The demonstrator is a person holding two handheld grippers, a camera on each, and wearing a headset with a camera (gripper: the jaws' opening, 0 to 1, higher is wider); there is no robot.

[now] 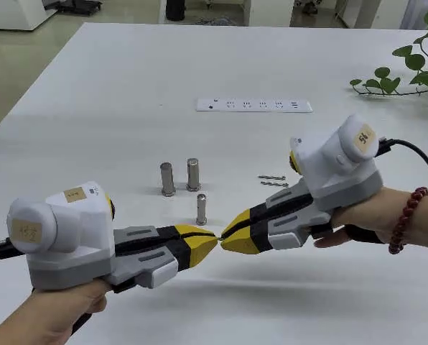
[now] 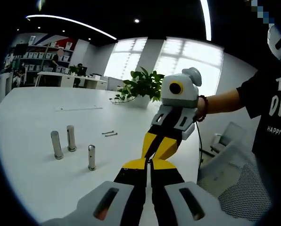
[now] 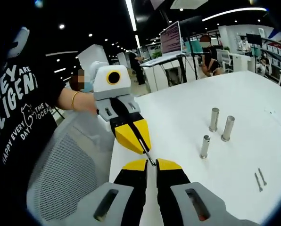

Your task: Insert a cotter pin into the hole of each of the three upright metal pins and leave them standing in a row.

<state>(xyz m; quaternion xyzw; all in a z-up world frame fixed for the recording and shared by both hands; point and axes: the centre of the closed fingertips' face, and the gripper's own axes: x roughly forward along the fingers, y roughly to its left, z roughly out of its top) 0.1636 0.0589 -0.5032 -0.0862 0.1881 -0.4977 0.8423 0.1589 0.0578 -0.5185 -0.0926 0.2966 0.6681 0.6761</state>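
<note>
Three upright metal pins [image 1: 168, 178] [image 1: 193, 175] [image 1: 202, 209] stand mid-table; the third [image 2: 91, 157] [image 3: 205, 146] stands nearer me than the pair. My left gripper [image 1: 212, 241] and right gripper [image 1: 224, 240] meet tip to tip just in front of that pin, above the table. A thin cotter pin [image 3: 147, 153] runs from the left gripper's shut jaws to the right gripper's [image 3: 151, 163] shut tips; both seem to pinch it. In the left gripper view the left gripper [image 2: 150, 163] touches the right one's yellow tip. Two more cotter pins [image 1: 273, 180] [image 2: 110, 133] [image 3: 259, 179] lie to the right.
A white power strip [image 1: 254, 105] lies farther back on the white table [image 1: 92, 108]. A leafy plant [image 1: 408, 68] reaches in at the far right edge. A grey mesh chair [image 3: 60, 179] stands off the table's near side.
</note>
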